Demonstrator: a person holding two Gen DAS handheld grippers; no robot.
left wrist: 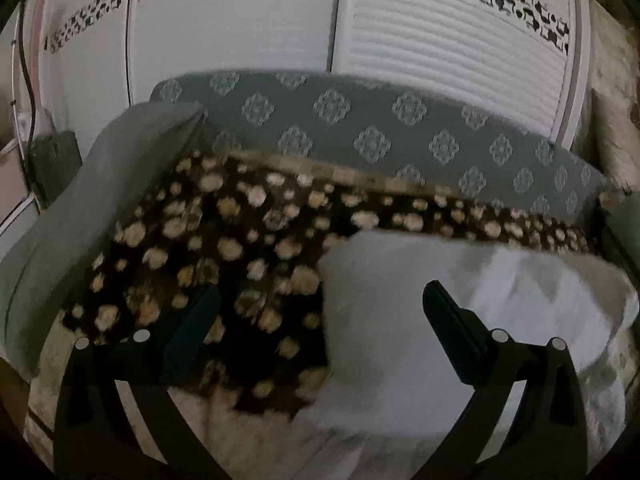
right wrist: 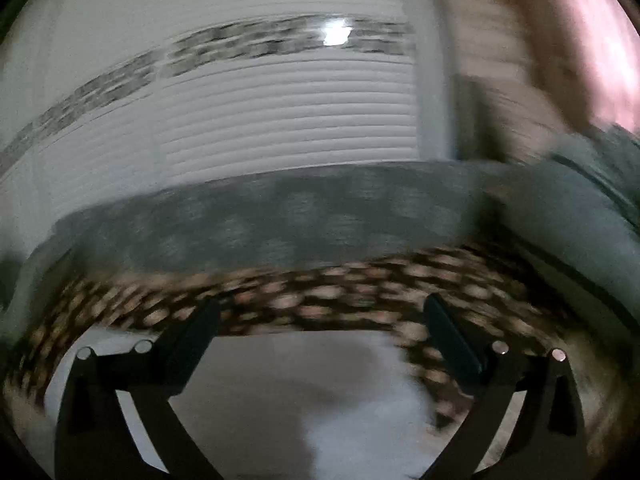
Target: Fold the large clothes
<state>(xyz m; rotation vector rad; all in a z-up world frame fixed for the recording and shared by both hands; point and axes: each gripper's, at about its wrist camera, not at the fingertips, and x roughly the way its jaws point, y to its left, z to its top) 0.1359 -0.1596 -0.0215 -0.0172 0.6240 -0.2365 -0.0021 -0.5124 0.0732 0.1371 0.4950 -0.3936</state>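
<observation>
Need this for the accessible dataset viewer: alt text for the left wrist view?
The open left hand-held gripper hovers over a white garment lying on a dark spotted blanket, holding nothing. Behind are a grey patterned cushion and white ribbed wardrobe doors.

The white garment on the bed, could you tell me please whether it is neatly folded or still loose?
Loose: the white garment lies rumpled on the spotted blanket, its edges uneven.
</observation>
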